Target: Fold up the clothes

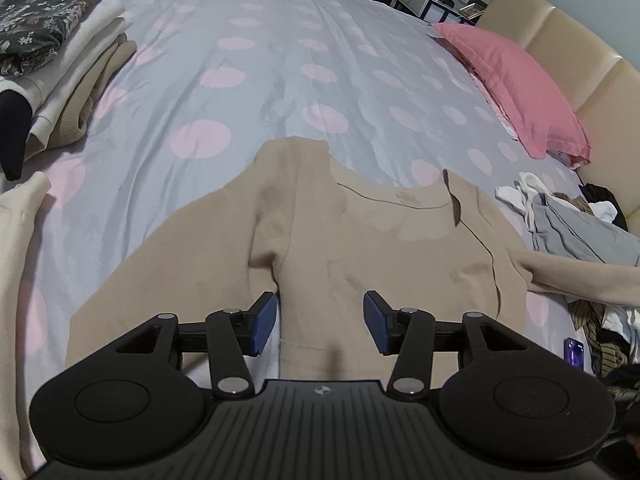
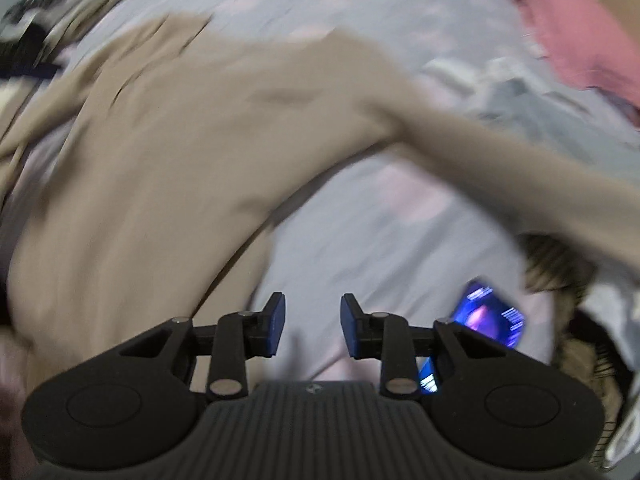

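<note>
Item: tan long-sleeved top (image 1: 360,248), laid flat on the bed (image 1: 248,80), neckline away from the cameras, one sleeve folded across its own side, the other sleeve (image 2: 520,168) stretched out toward the heap of unfolded laundry (image 1: 568,220).

Beside the top: a lit phone (image 2: 490,314) on the duvet near the outstretched sleeve; a stack of folded clothes (image 1: 60,68) well apart at the far corner; a pink pillow (image 1: 516,88) beyond the heap.

Left gripper (image 1: 320,320): poised over the top's lower body, jaws released, nothing between them.

Right gripper (image 2: 312,326): recorded over bare duvet just beside the top's side edge, view blurred, jaws parted and empty.

Step judged in hand: sleeve folding, one side done. Next move judged to call for the outstretched sleeve to be grasped and carried over the body.
</note>
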`<act>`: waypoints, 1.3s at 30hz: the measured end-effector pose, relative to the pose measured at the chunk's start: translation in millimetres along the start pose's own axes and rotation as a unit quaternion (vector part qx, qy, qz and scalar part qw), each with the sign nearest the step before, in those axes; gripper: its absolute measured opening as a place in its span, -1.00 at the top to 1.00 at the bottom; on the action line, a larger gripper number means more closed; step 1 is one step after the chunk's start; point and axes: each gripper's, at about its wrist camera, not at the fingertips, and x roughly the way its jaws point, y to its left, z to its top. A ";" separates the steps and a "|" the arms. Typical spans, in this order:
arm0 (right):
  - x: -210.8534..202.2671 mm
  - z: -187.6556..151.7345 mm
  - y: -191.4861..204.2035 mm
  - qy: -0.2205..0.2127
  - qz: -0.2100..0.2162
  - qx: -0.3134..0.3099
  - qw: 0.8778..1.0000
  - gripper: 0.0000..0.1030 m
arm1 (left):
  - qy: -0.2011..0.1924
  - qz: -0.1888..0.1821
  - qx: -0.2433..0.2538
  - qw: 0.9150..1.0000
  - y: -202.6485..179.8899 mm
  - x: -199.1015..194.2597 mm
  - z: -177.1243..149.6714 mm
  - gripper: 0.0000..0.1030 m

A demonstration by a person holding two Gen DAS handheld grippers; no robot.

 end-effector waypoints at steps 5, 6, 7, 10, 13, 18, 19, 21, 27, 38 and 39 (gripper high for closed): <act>19.9 -23.8 12.0 0.040 0.027 -0.009 0.999 0.39 | -0.011 0.029 -0.037 0.999 -4.8 1.5 -5.3 0.08; 21.1 -28.0 14.4 0.043 0.027 -0.012 0.999 0.39 | -0.009 0.030 -0.036 0.999 -5.5 2.4 -6.3 0.08; 22.6 -30.5 15.9 0.044 0.025 -0.014 0.999 0.39 | -0.007 0.031 -0.034 0.999 -6.4 3.6 -6.8 0.08; 28.6 -35.4 20.5 0.046 0.024 -0.010 0.999 0.40 | -0.002 0.034 -0.029 0.999 -9.7 7.3 -8.0 0.08; 31.2 -38.6 33.4 0.037 0.014 -0.016 0.999 0.46 | 0.004 0.034 -0.022 0.999 -13.6 11.1 -9.1 0.08; 24.1 -45.3 65.3 0.021 -0.026 -0.061 0.998 0.84 | 0.012 0.039 -0.015 0.999 -15.9 16.1 -11.7 0.08; 20.5 -45.9 67.4 0.019 -0.028 -0.062 0.998 0.85 | 0.014 0.040 -0.015 0.999 -15.7 17.0 -12.2 0.08; 12.4 -46.4 68.8 0.017 -0.028 -0.055 0.998 0.85 | 0.017 0.043 -0.017 0.999 -15.2 18.1 -12.4 0.08; -18.5 -54.0 66.5 0.067 -0.047 -0.058 0.995 0.86 | 0.017 0.041 -0.019 0.999 -16.1 18.7 -12.2 0.08; -6.4 -80.7 79.4 0.159 -0.082 -0.140 0.974 0.86 | 0.016 0.035 -0.020 0.999 -15.0 17.4 -10.6 0.08; -2.5 -81.4 79.3 0.164 -0.080 -0.139 0.973 0.85 | 0.015 0.035 -0.021 0.999 -14.6 17.1 -10.6 0.08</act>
